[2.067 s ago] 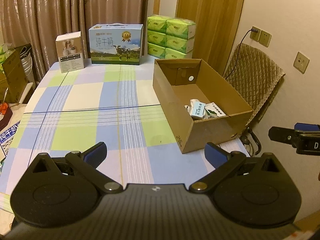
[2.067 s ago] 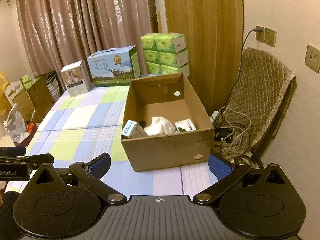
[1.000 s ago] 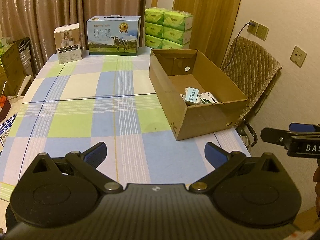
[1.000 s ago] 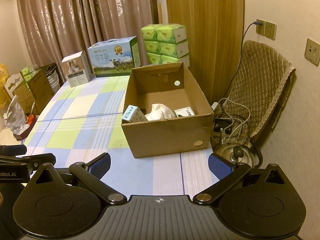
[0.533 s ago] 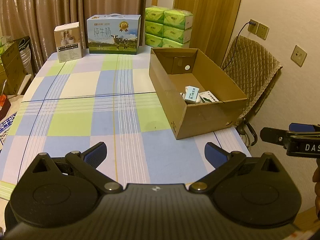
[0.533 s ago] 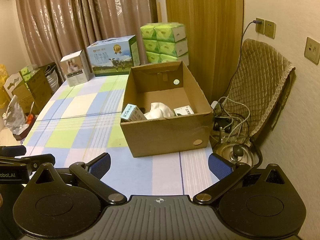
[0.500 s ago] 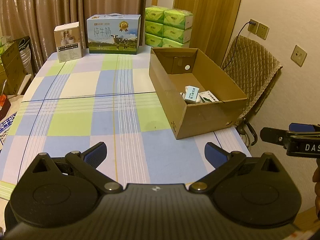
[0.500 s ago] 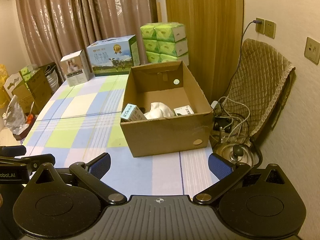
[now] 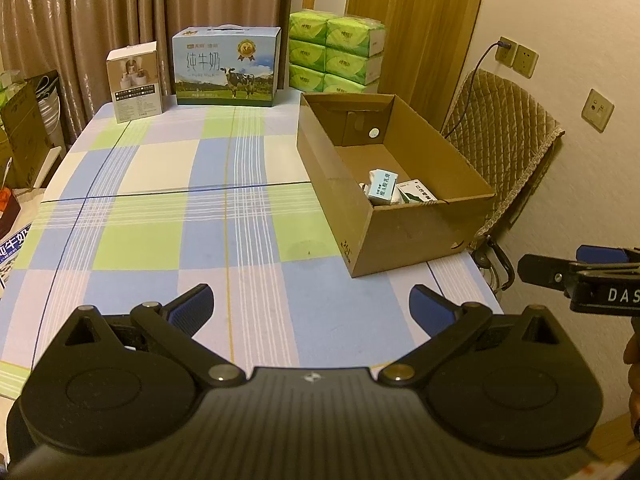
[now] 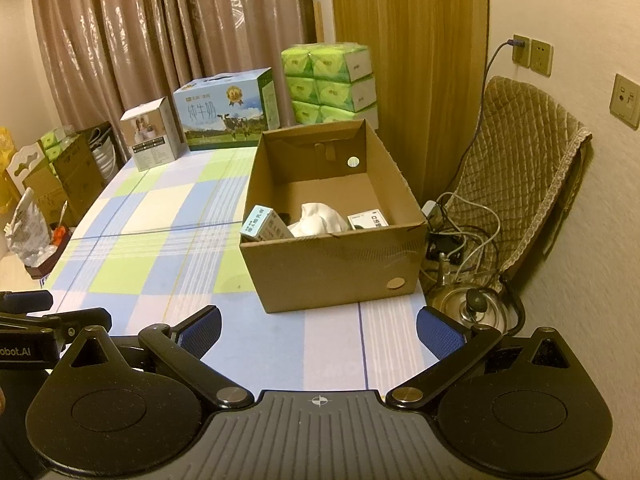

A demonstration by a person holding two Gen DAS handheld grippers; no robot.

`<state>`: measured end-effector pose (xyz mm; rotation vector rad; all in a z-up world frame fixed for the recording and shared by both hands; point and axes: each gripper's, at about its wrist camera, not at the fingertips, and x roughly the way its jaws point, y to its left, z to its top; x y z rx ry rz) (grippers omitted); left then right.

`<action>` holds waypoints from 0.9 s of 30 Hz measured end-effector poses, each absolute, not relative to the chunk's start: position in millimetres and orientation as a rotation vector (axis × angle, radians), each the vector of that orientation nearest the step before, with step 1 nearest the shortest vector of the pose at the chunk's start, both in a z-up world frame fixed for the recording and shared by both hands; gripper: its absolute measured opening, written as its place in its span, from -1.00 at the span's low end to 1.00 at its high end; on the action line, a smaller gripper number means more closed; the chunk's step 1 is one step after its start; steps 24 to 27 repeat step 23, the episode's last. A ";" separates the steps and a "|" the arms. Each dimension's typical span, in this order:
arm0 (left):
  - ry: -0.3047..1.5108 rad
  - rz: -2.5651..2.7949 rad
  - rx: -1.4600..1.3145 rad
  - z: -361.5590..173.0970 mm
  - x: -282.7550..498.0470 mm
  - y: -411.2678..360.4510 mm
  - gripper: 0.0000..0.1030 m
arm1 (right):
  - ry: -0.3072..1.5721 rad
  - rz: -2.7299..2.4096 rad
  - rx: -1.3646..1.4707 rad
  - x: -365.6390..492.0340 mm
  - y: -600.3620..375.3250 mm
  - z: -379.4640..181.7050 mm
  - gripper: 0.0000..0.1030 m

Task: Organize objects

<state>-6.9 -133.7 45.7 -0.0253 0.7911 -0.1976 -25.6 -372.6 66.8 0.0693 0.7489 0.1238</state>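
Left wrist view: the left tongs are spread wide with nothing between the blue pads, hovering over the near edge of the bench, which is covered by a blue, green and white checked cloth. The open brown cardboard box stands at the bench's right edge, its right wall flush with that edge. Inside, against the near wall, a small light-blue carton leans beside a white-and-green packet. The whole cloth left of the box is open. A blue milk carton case, a small white product box and stacked green tissue packs line the far edge. The right tongs show at the right margin, beyond the bench edge. Compared with half a second ago, nothing has shifted.

Right wrist view: the right tongs are also wide and empty, near the bench's front right corner. The box holds the light-blue carton, a crumpled white cloth and the packet. A quilted brown chair and cables stand right of the bench; brown curtains hang behind.
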 end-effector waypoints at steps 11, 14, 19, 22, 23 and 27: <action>0.795 -0.198 -0.026 42.2 -6.3 -135.4 0.98 | 0.755 0.123 0.069 -24.7 -372.2 61.7 0.96; 0.798 -0.197 -0.026 41.2 -5.5 -135.2 0.98 | 0.756 0.124 0.069 -24.5 -372.3 60.9 0.96; 0.794 -0.199 -0.031 39.8 -5.4 -133.8 0.98 | 0.759 0.124 0.070 -23.8 -372.7 59.2 0.96; 0.783 -0.196 -0.037 39.6 -6.2 -132.2 0.98 | 0.759 0.123 0.070 -23.9 -372.6 59.3 0.96; 0.786 -0.197 -0.039 39.6 -5.6 -131.9 0.98 | 0.759 0.123 0.070 -23.9 -372.7 59.2 0.96; 0.786 -0.197 -0.039 39.6 -5.6 -131.9 0.98 | 0.759 0.123 0.070 -23.9 -372.7 59.2 0.96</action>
